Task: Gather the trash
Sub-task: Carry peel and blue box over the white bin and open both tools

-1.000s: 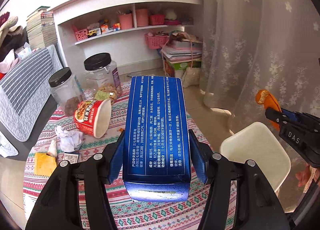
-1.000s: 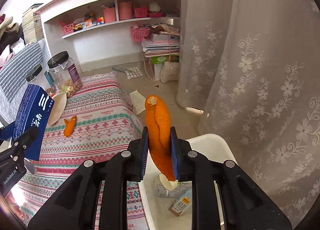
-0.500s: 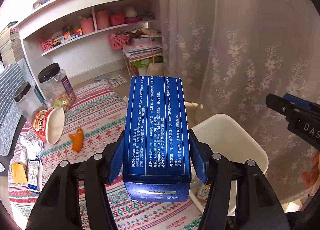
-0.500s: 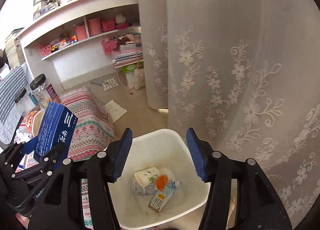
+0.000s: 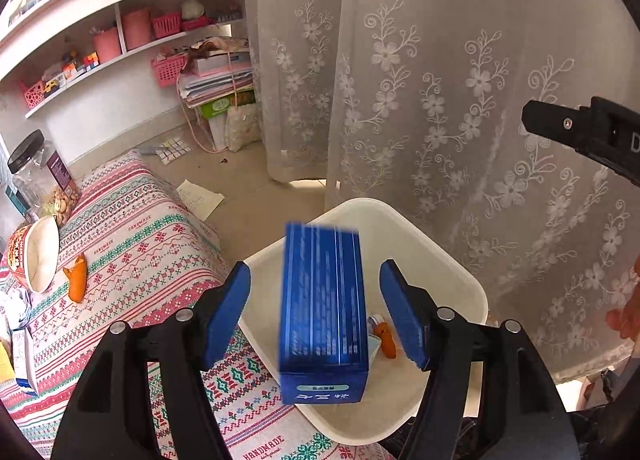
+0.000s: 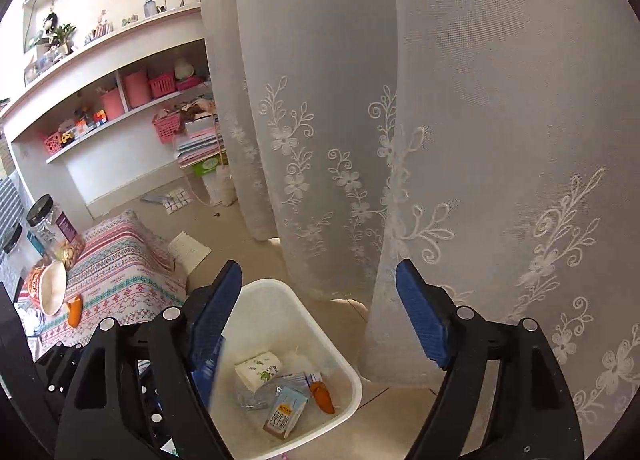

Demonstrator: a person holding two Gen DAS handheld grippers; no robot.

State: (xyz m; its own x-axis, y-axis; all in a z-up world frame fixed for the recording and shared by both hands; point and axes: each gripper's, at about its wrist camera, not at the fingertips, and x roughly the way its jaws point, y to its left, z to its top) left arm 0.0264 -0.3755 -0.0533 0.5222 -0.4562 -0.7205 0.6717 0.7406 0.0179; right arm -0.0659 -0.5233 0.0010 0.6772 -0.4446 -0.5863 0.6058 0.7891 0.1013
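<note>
Trash-wise, the blue box sits between the spread fingers of the left gripper, and neither blue pad looks like it's touching it, gaps on both sides. It's motion-blurred and hangs over the near edge of the white bin, white print up its long face. The right gripper is wide open too with nothing in it, held above the same bin, close up against the lace curtain. Down in the bin there's an orange peel, a small blue-and-white carton, a white packet with green print and some crumpled clear plastic that's hard to make out. Just left of the bin is the table with the striped patterned cloth. On it another orange peel lies right beside a tipped-over instant noodle cup, its open mouth facing the peel. Further back on the cloth stands a clear jar with a black lid. A sheet of paper lies on the floor past the table, and pink baskets sit on the white shelves behind.
</note>
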